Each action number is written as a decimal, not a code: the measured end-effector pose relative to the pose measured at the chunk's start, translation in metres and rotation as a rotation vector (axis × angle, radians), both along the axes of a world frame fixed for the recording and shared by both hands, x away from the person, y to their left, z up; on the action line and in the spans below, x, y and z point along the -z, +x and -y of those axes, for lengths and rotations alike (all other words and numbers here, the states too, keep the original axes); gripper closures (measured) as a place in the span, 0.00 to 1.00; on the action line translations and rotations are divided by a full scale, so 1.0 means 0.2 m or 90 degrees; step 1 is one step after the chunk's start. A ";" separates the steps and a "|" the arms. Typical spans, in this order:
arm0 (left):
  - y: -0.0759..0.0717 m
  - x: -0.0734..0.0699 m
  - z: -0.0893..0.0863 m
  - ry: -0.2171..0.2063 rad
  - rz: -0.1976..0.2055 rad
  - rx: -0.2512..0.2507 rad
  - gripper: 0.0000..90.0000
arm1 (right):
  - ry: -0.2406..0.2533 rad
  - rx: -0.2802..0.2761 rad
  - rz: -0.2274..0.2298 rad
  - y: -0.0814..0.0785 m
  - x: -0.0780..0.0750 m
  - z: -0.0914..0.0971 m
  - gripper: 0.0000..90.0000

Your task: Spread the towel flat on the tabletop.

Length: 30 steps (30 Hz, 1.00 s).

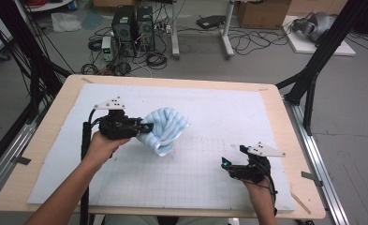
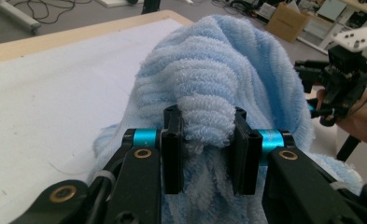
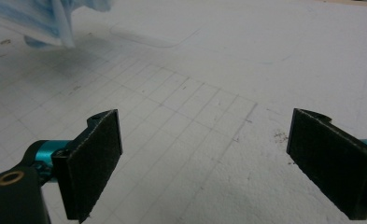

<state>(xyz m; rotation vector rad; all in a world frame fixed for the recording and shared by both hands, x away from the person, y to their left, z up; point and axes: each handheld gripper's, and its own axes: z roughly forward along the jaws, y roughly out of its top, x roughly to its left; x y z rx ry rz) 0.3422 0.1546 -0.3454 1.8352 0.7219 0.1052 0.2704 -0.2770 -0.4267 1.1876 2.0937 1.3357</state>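
A light blue striped towel (image 1: 165, 129) hangs bunched above the white mat, its lower end at or near the surface. My left gripper (image 1: 146, 127) is shut on a thick fold of it at its left side. In the left gripper view the fluffy towel (image 2: 218, 70) bulges up between the two black pads (image 2: 172, 140), which press on it from both sides. My right gripper (image 1: 227, 165) rests low near the mat's front right, open, its pads (image 3: 95, 158) wide apart over bare gridded mat. A corner of the towel (image 3: 45, 21) shows at the top left of the right gripper view.
The white gridded mat (image 1: 195, 164) covers most of the wooden table (image 1: 46, 136). Black frame legs (image 1: 312, 70) stand at both sides. Computers (image 1: 132, 28), cables and a cardboard box (image 1: 261, 14) lie on the floor beyond the table.
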 end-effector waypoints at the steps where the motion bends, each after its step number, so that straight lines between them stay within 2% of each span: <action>1: 0.00 0.02 0.01 0.001 -0.002 0.000 0.77 | -0.001 -0.003 0.001 0.00 0.00 -0.01 0.11; 2: 0.00 0.02 0.01 0.001 -0.002 0.000 0.77 | -0.001 -0.006 0.000 0.00 0.00 -0.01 0.11; 4: -0.01 0.09 0.04 0.009 -0.010 0.009 0.76 | 0.007 -0.012 0.003 0.00 -0.01 -0.03 0.10; 7: -0.01 0.16 0.06 0.023 -0.005 -0.001 0.74 | 0.018 -0.019 0.000 0.01 -0.02 -0.06 0.10; 8: -0.01 0.16 0.06 0.023 -0.005 -0.001 0.73 | 0.018 -0.022 -0.006 0.01 -0.02 -0.08 0.11; 10: 0.02 0.21 0.07 0.035 0.005 -0.029 0.64 | 0.008 -0.036 -0.012 0.02 -0.01 -0.11 0.11; 14: 0.04 0.24 0.07 0.052 0.032 -0.085 0.44 | -0.011 -0.061 -0.022 0.04 0.00 -0.18 0.11; 17: 0.06 0.23 0.03 0.020 0.037 -0.107 0.38 | 0.000 -0.073 -0.025 0.06 0.00 -0.21 0.11; 20: 0.06 0.22 -0.01 0.010 0.044 -0.115 0.35 | 0.011 -0.071 -0.025 0.07 -0.01 -0.22 0.11; 21: 0.05 0.22 -0.05 0.006 0.066 -0.113 0.35 | 0.033 -0.073 -0.028 0.09 -0.02 -0.24 0.15; 22: 0.05 0.22 -0.05 0.006 0.066 -0.113 0.34 | 0.033 -0.073 -0.028 0.09 -0.02 -0.24 0.15; 23: 0.02 0.22 -0.09 -0.004 0.088 -0.112 0.33 | 0.036 -0.084 -0.025 0.11 -0.03 -0.27 0.17; 25: 0.01 0.22 -0.11 -0.007 0.096 -0.114 0.29 | 0.034 -0.088 -0.024 0.12 -0.04 -0.29 0.17; 26: -0.02 0.24 -0.15 -0.005 0.118 -0.129 0.26 | 0.025 -0.098 -0.016 0.14 -0.05 -0.34 0.17; 27: -0.02 0.24 -0.15 -0.005 0.118 -0.129 0.25 | 0.020 -0.103 -0.011 0.15 -0.06 -0.36 0.17; 28: -0.04 0.25 -0.18 -0.002 0.131 -0.138 0.25 | 0.020 -0.103 -0.011 0.15 -0.06 -0.36 0.17; 29: -0.05 0.27 -0.20 0.001 0.147 -0.145 0.25 | 0.007 -0.110 -0.001 0.17 -0.07 -0.42 0.17; 30: -0.06 0.28 -0.22 0.005 0.162 -0.151 0.25 | 0.007 -0.110 -0.001 0.17 -0.07 -0.42 0.17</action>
